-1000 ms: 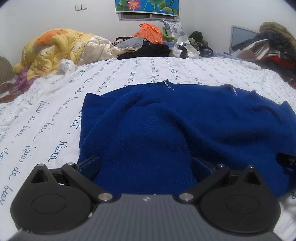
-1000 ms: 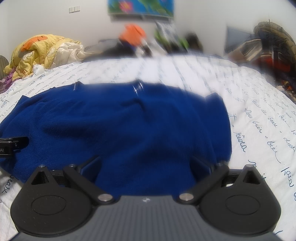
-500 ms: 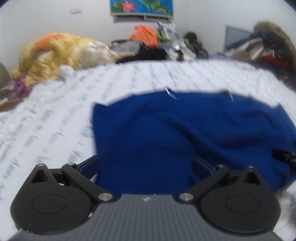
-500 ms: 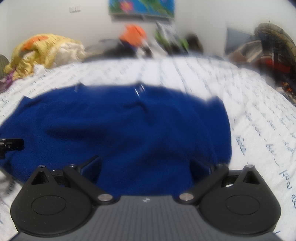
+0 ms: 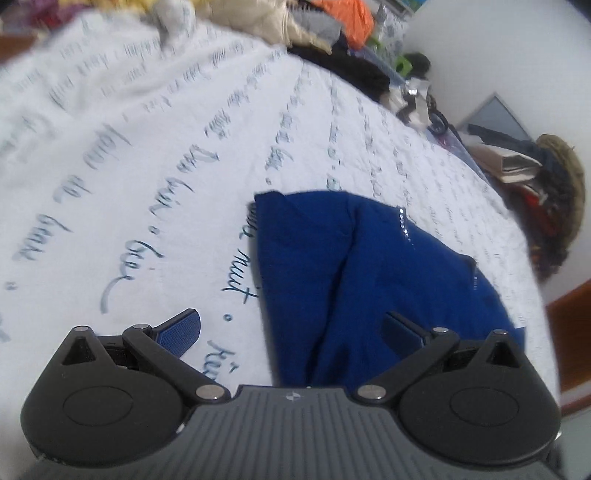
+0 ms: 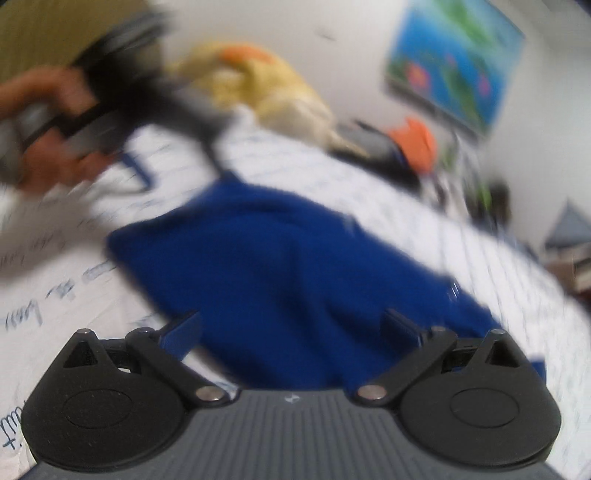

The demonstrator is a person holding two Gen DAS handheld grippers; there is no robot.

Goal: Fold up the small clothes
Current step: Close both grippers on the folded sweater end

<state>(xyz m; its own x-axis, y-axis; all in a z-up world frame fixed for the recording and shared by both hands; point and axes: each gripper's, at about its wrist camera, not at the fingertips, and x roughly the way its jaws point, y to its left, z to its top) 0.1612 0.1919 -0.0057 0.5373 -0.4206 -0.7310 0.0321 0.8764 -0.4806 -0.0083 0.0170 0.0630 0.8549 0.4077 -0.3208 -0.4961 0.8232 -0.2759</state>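
A dark blue knit sweater (image 5: 369, 280) lies folded on the white bed sheet (image 5: 147, 155) with blue script. My left gripper (image 5: 291, 328) is open and empty, tilted, straddling the sweater's left edge just above it. In the blurred right wrist view the sweater (image 6: 288, 273) fills the middle. My right gripper (image 6: 291, 328) is open and empty close over its near edge. The other gripper, held in a hand (image 6: 55, 133), shows at the upper left of that view.
A yellow quilt (image 6: 266, 81) and piles of clothes with an orange bag (image 5: 347, 14) lie along the bed's far side. More clothes (image 5: 546, 192) are heaped at the right. A wooden bed edge (image 5: 569, 332) shows at the right.
Both grippers have swung and rolled sharply. The left now looks along the sweater's left edge, the right has turned left. The sweater looks narrower, with a fold down its middle.
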